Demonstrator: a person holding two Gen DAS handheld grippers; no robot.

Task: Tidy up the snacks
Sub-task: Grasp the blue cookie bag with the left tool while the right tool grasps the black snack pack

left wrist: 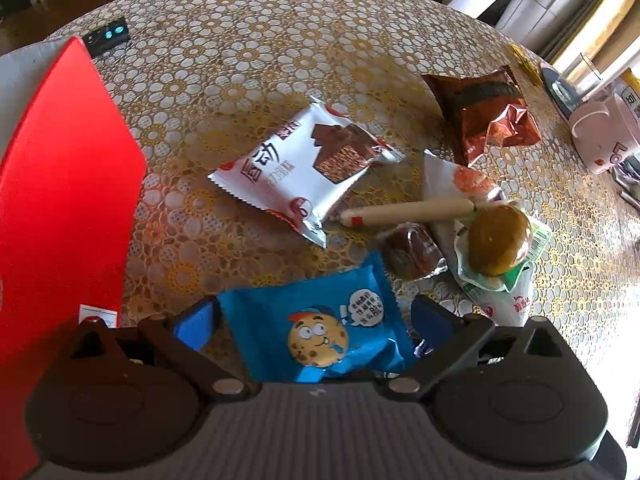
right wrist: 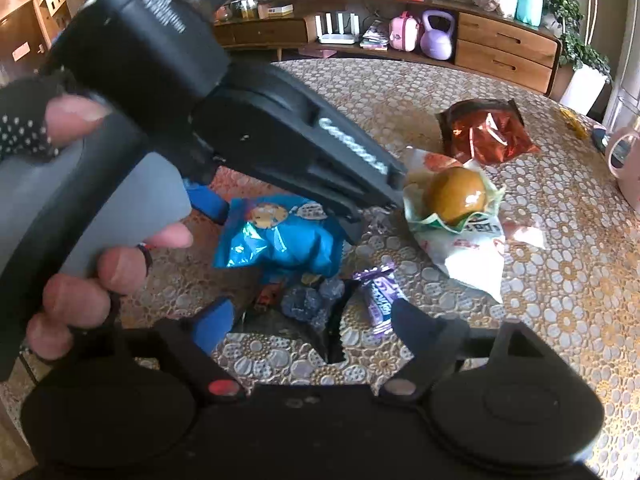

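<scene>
A round table under a gold-and-white floral lace cloth is filling both views, and a big red flat-sided box is standing along its nine o'clock edge in the left wrist view. The left gripper, black with blue pads, is reaching in from six o'clock, its jaws standing spread on either side of a blue foil cookie packet printed with a cartoon biscuit face; the pads are looking close to the packet's edges, but I cannot tell if they are pressing on it. In the right wrist view a gloved hand is holding that left tool at nine o'clock, while the right gripper is hanging at six o'clock with its jaws apart around a small purple candy wrapper and crumpled dark wrappers, not touching them. At the centre of the left view a silver wafer packet with a brown chocolate picture is lying flat, a crinkled copper-red foil bag at two o'clock, a glossy brown bun in a clear green-edged wrapper at three o'clock, and a slim beige sausage stick between the packet and the bun.
</scene>
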